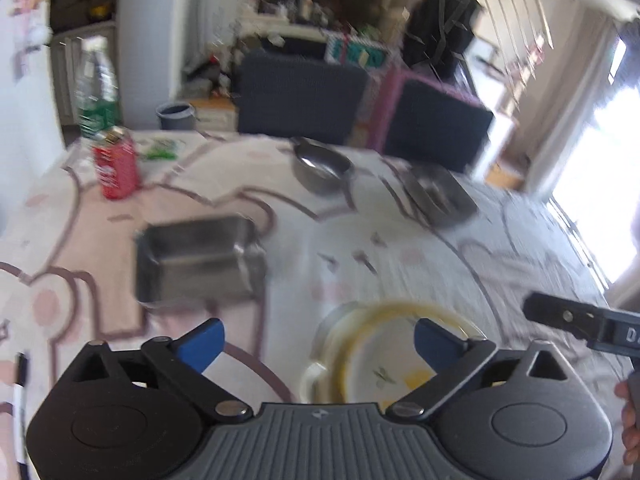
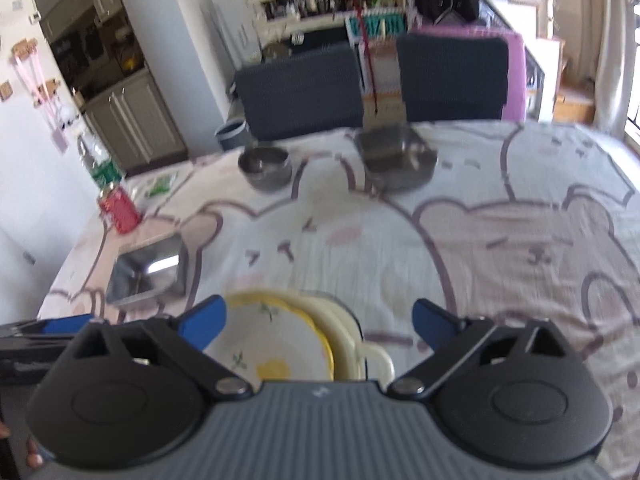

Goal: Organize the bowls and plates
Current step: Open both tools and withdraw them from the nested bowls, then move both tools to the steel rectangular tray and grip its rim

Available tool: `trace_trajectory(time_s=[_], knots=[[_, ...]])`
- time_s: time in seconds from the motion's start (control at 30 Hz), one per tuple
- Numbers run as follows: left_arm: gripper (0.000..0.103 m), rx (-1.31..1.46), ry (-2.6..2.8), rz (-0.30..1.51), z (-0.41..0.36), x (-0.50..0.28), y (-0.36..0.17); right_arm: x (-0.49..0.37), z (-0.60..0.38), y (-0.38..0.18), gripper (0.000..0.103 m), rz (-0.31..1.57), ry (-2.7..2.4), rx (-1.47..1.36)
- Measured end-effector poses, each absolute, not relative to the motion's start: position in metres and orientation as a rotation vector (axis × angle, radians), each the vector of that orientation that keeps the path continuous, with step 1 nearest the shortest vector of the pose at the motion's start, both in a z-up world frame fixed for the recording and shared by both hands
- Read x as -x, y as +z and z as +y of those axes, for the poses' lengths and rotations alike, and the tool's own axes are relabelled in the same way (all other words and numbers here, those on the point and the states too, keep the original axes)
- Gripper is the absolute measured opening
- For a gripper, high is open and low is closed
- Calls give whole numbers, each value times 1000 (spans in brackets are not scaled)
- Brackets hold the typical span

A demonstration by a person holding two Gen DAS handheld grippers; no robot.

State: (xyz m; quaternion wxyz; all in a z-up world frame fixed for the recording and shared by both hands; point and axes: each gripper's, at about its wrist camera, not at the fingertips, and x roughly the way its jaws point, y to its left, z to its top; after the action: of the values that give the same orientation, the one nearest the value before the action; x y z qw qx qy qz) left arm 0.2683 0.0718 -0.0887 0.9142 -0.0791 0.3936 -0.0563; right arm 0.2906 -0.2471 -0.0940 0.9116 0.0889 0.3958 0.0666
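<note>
A yellow-rimmed white plate [image 1: 380, 364] [image 2: 272, 344] lies on a cream handled dish [image 2: 352, 344] at the table's near edge. My left gripper [image 1: 318, 344] is open and empty, hovering just above and before the plate. My right gripper [image 2: 320, 322] is open and empty over the same stack. A rectangular steel tray [image 1: 200, 258] [image 2: 150, 276] sits at the left. A round steel bowl [image 1: 322, 168] [image 2: 266, 168] and a square steel dish [image 1: 438, 192] [image 2: 396, 158] stand farther back. The left view is motion-blurred.
A red can [image 1: 116, 164] [image 2: 120, 210] and a green-labelled clear bottle [image 1: 98, 96] [image 2: 100, 164] stand at the far left. A pen [image 1: 20, 392] lies at the near left edge. Two dark chairs [image 2: 300, 88] stand behind the bear-print tablecloth [image 2: 500, 260].
</note>
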Motion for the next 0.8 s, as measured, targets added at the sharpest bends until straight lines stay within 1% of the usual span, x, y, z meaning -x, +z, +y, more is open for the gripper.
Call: trace_trajectory(time_s=[0.27, 0.5, 0.63, 0.7, 0.77, 0.8], knots=[[103, 213, 84, 754, 132, -290, -92, -318, -218, -94, 103, 773, 245, -267], [103, 237, 212, 771, 169, -312, -113, -359, -167, -115, 103, 796, 314, -182], [103, 318, 219, 791, 184, -322, -121, -386, -148, -130, 103, 840, 330, -178], [97, 356, 215, 800, 189, -328, -124, -398, -136, -135, 102, 861, 322, -159], [78, 379, 209, 810, 193, -334, -128, -411, -126, -139, 93, 869, 296, -148], [73, 386, 208, 817, 194, -338, -131, -416, -121, -141, 80, 872, 304, -152]])
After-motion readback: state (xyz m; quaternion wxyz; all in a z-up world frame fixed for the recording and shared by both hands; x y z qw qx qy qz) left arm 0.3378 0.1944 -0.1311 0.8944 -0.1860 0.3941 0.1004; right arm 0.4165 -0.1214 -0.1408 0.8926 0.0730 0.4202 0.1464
